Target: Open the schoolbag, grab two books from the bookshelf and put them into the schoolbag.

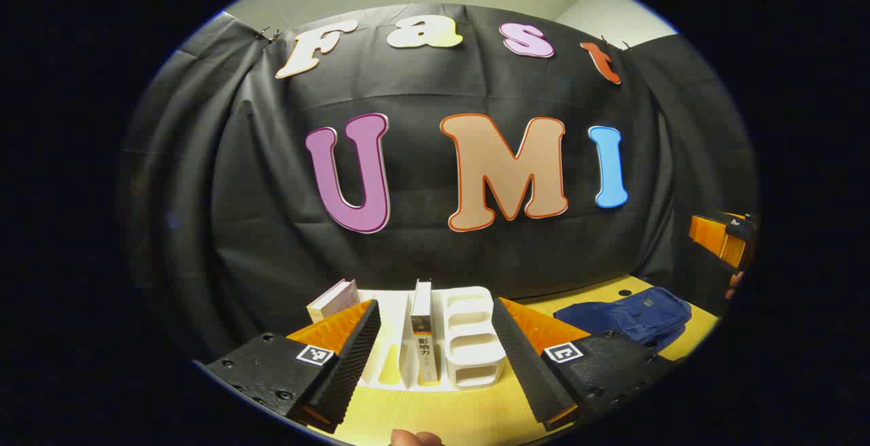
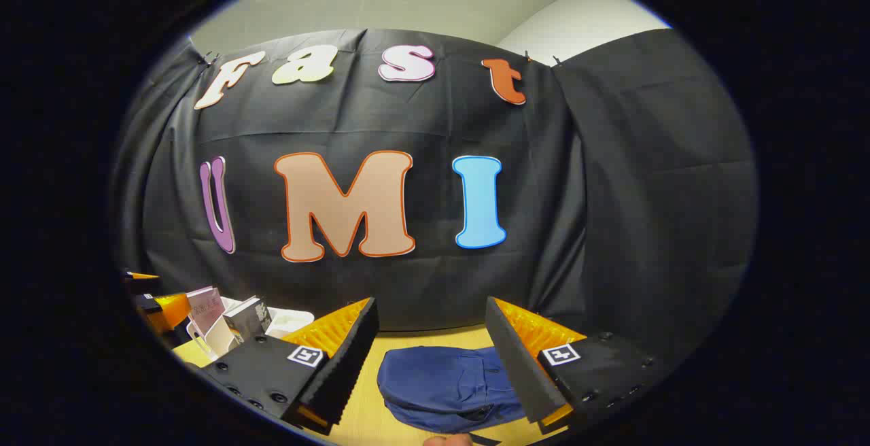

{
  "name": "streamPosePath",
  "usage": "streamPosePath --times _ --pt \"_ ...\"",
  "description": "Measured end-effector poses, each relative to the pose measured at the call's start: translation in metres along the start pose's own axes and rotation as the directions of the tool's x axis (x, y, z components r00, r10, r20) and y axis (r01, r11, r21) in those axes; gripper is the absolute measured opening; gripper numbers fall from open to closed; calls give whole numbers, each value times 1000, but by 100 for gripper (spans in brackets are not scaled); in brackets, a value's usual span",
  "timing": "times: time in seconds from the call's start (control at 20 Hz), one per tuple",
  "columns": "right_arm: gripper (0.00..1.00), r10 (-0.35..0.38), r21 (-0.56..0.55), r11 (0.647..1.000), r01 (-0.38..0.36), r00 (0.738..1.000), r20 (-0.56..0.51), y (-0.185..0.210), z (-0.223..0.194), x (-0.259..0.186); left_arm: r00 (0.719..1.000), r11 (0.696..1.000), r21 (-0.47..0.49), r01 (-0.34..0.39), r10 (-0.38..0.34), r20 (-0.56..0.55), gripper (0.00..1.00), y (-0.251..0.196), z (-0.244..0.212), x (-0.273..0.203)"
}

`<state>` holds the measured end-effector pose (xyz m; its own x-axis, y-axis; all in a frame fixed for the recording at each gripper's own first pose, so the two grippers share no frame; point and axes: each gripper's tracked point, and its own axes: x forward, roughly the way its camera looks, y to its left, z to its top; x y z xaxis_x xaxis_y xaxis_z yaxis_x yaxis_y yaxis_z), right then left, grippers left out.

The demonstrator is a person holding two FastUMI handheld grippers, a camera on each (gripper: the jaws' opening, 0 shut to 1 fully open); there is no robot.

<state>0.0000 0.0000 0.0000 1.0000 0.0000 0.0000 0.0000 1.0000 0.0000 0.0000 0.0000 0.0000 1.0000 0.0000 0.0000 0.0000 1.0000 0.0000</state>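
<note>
In the left gripper view, the left hand-held gripper (image 1: 435,354) is released, its two fingers spread wide and grasping nothing, raised above the yellow worktop (image 1: 442,415). Straight ahead between the fingers stands a white bookshelf (image 1: 469,337) with several slots. One book (image 1: 423,330) stands upright in a middle slot with its spine facing the camera, and a second book (image 1: 334,298) leans at the bookshelf's left end, partly behind the left finger. Off to the right on the worktop lies the blue schoolbag (image 1: 632,317), flat and well apart from the bookshelf. At the far right edge the other hand-held gripper shows, held up in the air. In the right gripper view, the right hand-held gripper (image 2: 431,357) is also released, fingers wide apart with nothing between them, and it hovers above the schoolbag (image 2: 442,385), which lies flat on the worktop (image 2: 353,419) just ahead. The bookshelf (image 2: 289,320) sits to the left, with two books leaning in it, one dark (image 2: 246,317) and one pale (image 2: 205,309).
</note>
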Motion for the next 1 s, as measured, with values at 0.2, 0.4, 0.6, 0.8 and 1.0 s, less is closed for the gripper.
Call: streamPosePath --times 0.2,0.4,0.6,0.8,1.0 --pt "98 11 -8 1000 -11 1000 3 -1 1 3 1000 1000 -7 -12 12 -24 100 5 -5 0" --pt "98 8 -11 1000 -8 1000 1 -4 1 4 1000 1000 9 -13 13 -25 100 6 -6 3" --pt "98 12 -24 1000 -12 1000 13 -5 4 6 1000 1000 16 -10 10 -24 96 6 -4 2" --pt "98 16 -43 999 -16 1000 17 -5 7 5 999 1000 23 -7 8 -33 100 4 -6 1" --pt "98 13 -51 999 -12 1000 9 -9 2 4 1000 999 36 -16 16 -16 100 5 -1 1"
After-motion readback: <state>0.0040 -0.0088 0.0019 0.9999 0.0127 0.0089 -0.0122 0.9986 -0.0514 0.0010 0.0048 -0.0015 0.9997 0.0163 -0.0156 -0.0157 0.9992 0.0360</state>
